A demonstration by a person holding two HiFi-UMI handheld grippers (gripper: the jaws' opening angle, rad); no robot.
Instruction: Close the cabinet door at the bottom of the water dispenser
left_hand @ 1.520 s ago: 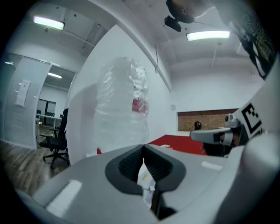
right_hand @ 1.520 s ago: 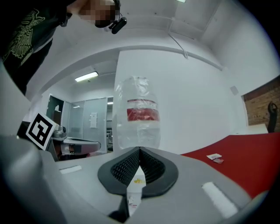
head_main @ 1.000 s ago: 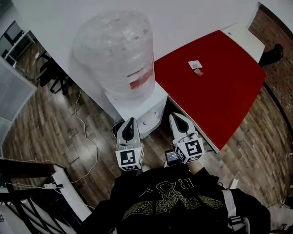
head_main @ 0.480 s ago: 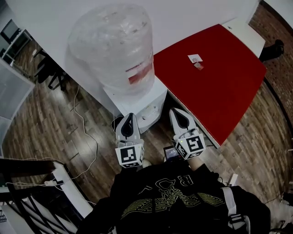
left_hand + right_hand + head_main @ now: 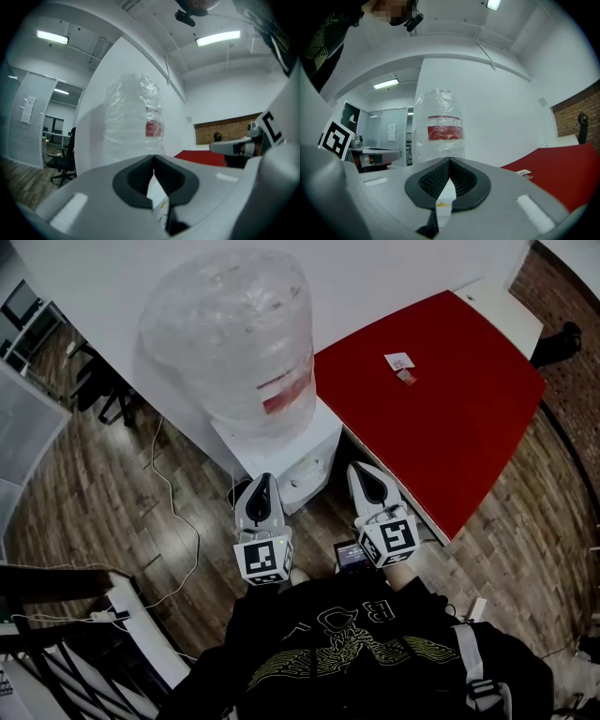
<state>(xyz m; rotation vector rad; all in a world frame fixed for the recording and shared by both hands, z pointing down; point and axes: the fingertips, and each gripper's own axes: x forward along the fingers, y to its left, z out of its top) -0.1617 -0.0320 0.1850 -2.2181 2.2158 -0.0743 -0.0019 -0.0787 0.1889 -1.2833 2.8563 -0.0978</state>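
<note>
The white water dispenser [image 5: 291,448] stands against the wall, a large clear bottle [image 5: 228,336] with a red label on top. Its bottom cabinet door is hidden from me in every view. My left gripper [image 5: 262,486] is shut and empty, level, just in front of the dispenser's left front corner. My right gripper [image 5: 364,476] is also shut and empty, to the dispenser's right near the red table [image 5: 441,409]. The left gripper view shows the bottle [image 5: 133,117] ahead of the left gripper [image 5: 153,157]. In the right gripper view the bottle [image 5: 439,129] rises beyond the right gripper [image 5: 450,161].
The red table beside the dispenser carries a small paper tag [image 5: 399,360]. A white cable [image 5: 173,512] runs over the wood floor at the left. An office chair [image 5: 103,390] stands further left. A white shelf unit [image 5: 131,634] is at the lower left.
The head view has shifted slightly, so the dispenser sits a little higher and left in the picture. Both grippers kept their places and stayed shut.
</note>
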